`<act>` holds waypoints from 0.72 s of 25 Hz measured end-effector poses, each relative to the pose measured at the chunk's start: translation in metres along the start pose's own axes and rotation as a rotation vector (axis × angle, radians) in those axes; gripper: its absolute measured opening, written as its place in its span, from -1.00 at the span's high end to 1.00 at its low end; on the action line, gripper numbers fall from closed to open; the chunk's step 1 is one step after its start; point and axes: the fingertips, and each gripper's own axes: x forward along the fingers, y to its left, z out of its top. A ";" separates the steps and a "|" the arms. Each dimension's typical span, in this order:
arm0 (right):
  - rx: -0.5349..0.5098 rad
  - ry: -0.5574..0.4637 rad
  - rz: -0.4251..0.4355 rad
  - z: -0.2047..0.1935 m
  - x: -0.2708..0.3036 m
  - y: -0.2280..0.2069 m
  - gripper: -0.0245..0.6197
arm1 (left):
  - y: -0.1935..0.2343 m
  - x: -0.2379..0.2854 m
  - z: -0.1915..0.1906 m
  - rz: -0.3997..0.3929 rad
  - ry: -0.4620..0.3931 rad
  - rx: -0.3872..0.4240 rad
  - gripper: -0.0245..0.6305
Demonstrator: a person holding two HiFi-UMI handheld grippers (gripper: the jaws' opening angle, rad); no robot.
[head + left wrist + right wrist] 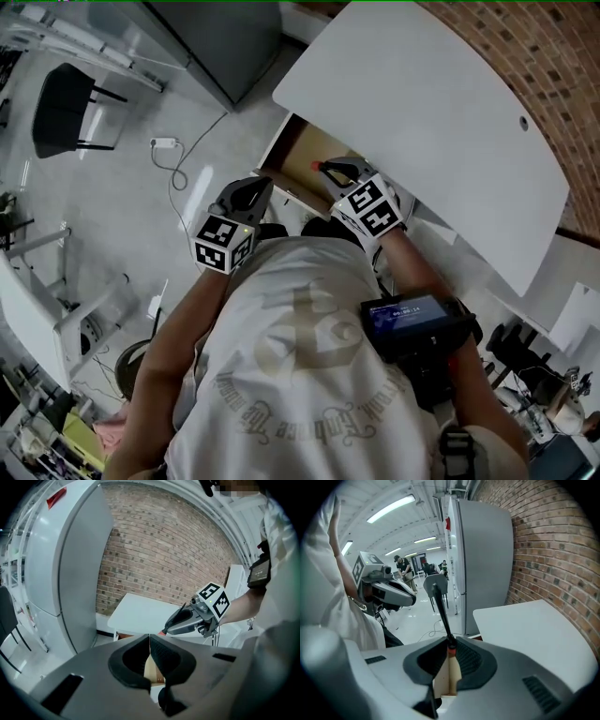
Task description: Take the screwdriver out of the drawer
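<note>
Right claw (328, 169) clamps screwdriver (443, 616) shaft-up, likely to clear drawer (302, 148) at 12 o'clock; left claw (150, 638) closed, empty.

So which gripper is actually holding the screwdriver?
The right gripper: its fingers pinch the screwdriver, whose shaft sticks out ahead, while the left gripper is shut on nothing.

Drawer (302, 150) under table (422, 112); right gripper (333, 170) with screwdriver (443, 616) above it, left gripper (261, 187) alongside.
</note>
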 end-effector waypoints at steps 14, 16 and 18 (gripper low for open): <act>0.119 -0.116 -0.124 0.021 -0.040 0.007 0.71 | -0.006 0.021 0.024 -0.172 0.025 0.108 0.85; 0.140 -0.129 -0.142 0.022 -0.044 0.010 0.71 | -0.008 0.023 0.026 -0.197 0.031 0.126 0.85; 0.163 -0.143 -0.156 0.021 -0.047 0.012 0.71 | -0.010 0.025 0.027 -0.218 0.038 0.141 0.85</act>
